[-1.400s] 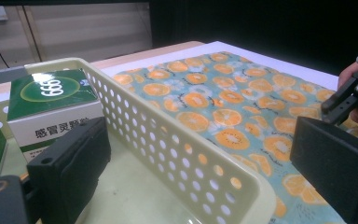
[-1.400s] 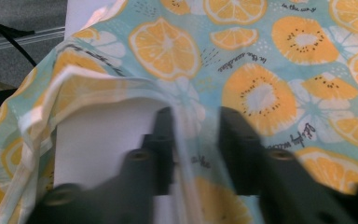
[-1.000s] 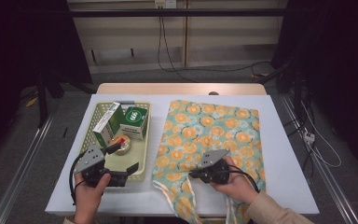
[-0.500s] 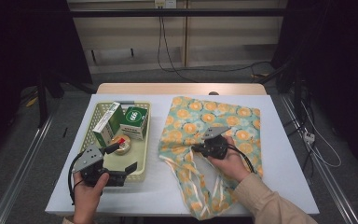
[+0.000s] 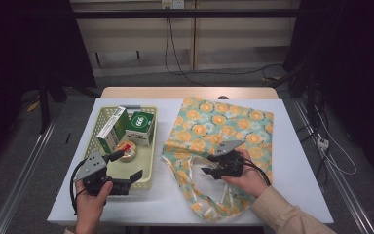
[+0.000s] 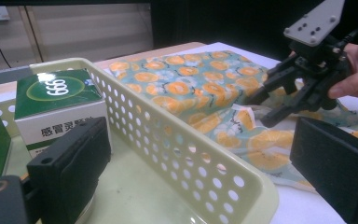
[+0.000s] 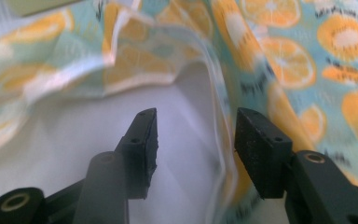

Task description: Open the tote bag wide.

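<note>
A teal cloth bag with orange slices (image 5: 224,122) lies on the right half of the white table (image 5: 292,161); its handle loop (image 5: 209,202) is crumpled near the front edge. My right gripper (image 5: 206,165) hovers over that crumpled part, pointing left. Its jaws have just been opening, and in the right gripper view my right gripper (image 7: 196,135) has a loose fold of the bag (image 7: 298,60) standing between the pads, untouched. My left gripper (image 5: 132,179) is open at the basket's (image 5: 152,141) near right corner, one jaw inside and one outside the basket wall (image 6: 168,135).
The pale perforated basket holds a green and white box (image 5: 141,127), a long box (image 5: 111,129) and a small round tin (image 5: 126,150). A wooden board (image 5: 190,92) runs behind the table. Cables lie on the floor beyond.
The right gripper pushed the bag's front edge away from the table's front edge, drew back a little and let go; its jaws now stand apart. The left gripper kept still.
</note>
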The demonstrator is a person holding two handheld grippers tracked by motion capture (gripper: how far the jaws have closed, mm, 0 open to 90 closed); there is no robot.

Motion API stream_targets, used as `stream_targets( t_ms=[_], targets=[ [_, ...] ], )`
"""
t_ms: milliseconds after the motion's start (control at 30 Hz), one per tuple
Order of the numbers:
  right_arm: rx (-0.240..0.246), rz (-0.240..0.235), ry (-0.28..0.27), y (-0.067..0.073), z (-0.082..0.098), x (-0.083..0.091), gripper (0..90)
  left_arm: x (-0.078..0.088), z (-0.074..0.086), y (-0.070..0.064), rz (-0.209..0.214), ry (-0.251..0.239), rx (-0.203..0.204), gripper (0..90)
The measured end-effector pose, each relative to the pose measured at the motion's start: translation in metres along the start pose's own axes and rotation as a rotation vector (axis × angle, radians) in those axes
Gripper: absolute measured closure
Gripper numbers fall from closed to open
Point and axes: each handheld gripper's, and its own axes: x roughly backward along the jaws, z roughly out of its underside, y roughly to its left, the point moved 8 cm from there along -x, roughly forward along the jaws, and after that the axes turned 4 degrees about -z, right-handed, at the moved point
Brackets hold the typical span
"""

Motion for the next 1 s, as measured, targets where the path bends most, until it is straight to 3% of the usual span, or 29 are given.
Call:
stream_targets(
  t_ms=[133, 167, 200, 267, 467, 533, 667, 700, 733, 767, 867, 933, 1000],
  targets=[
    [0.001, 0.013, 0.029, -0.003, 0.016, 0.006, 58.3, -0.002, 0.0, -0.002, 0.005, 0.004, -0.004, 4.8],
    [-0.017, 0.005, 0.009, -0.005, 0.019, 0.01, 75.7, -0.003, -0.001, -0.003, 0.007, 0.004, -0.004, 4.8],
    [-0.017, 0.005, 0.009, -0.005, 0.019, 0.01, 75.7, -0.003, -0.001, -0.003, 0.007, 0.003, -0.004, 4.8],
    [-0.033, 0.036, 0.005, -0.013, 0.019, 0.011, 88.5, -0.004, -0.002, -0.004, 0.01, 0.005, -0.01, 4.8],
    [-0.051, 0.086, -0.004, -0.035, 0.019, 0.012, 89.8, -0.006, -0.001, -0.006, 0.014, 0.011, -0.016, 4.7],
    [-0.068, 0.119, -0.01, -0.051, 0.019, 0.013, 89.8, -0.007, 0.0, -0.006, 0.015, 0.014, -0.014, 4.8],
    [-0.122, 0.134, -0.042, -0.072, 0.017, 0.012, 89.9, -0.007, 0.001, -0.005, 0.013, 0.018, -0.007, 4.8],
    [-0.122, 0.134, -0.042, -0.072, 0.017, 0.012, 89.9, -0.007, 0.001, -0.005, 0.013, 0.018, -0.007, 4.8],
    [-0.154, 0.146, -0.062, -0.082, 0.017, 0.011, 89.9, -0.007, 0.002, -0.005, 0.013, 0.018, -0.007, 4.8],
    [-0.154, 0.146, -0.062, -0.082, 0.017, 0.011, 89.9, -0.008, 0.002, -0.005, 0.013, 0.019, -0.006, 4.8],
    [-0.174, 0.194, -0.086, -0.098, 0.013, 0.01, 89.9, -0.008, 0.003, -0.004, 0.012, 0.023, -0.007, 4.8],
    [-0.201, 0.191, -0.102, -0.103, 0.012, 0.009, 89.9, -0.008, 0.003, -0.004, 0.013, 0.024, -0.006, 4.8],
    [-0.189, 0.188, -0.091, -0.1, 0.011, 0.008, 89.8, -0.007, 0.003, -0.004, 0.014, 0.026, -0.008, 4.8]
  ],
)
